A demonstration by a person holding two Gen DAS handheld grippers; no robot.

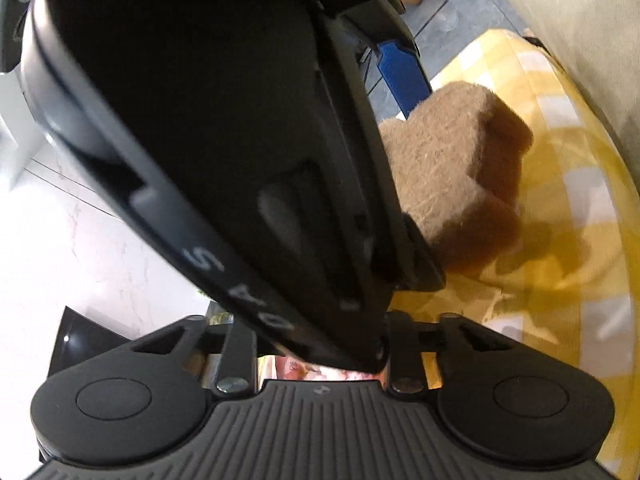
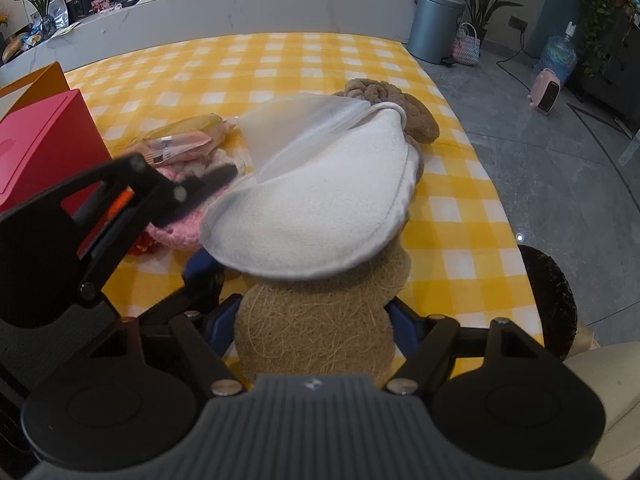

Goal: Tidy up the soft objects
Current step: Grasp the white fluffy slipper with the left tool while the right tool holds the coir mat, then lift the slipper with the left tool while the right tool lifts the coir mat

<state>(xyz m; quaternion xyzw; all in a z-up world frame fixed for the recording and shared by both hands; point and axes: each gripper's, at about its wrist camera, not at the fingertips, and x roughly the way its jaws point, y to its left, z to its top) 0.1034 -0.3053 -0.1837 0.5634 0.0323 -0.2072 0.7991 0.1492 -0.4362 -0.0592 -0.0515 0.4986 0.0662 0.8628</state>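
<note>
In the right wrist view my right gripper (image 2: 310, 308) is shut on a tan plush toy (image 2: 316, 340), which fills the gap between the blue fingers (image 2: 402, 322). A white fleece pad (image 2: 320, 208) with a translucent flap lies over the toy's top. A brown knitted item (image 2: 416, 120) lies behind it on the yellow checked tablecloth (image 2: 280, 64). My left gripper (image 2: 188, 188) reaches in from the left, over a pink knitted item (image 2: 176, 232). In the left wrist view a big black body (image 1: 224, 140) blocks the fingers; the tan plush (image 1: 452, 176) shows to its right.
A red box (image 2: 48, 148) stands at the table's left. A clear packet (image 2: 188, 140) lies beyond the pink item. A grey bin (image 2: 436, 24), a basket (image 2: 466, 44) and a pink heater (image 2: 546, 90) stand on the floor to the right. A counter (image 2: 240, 4) runs behind.
</note>
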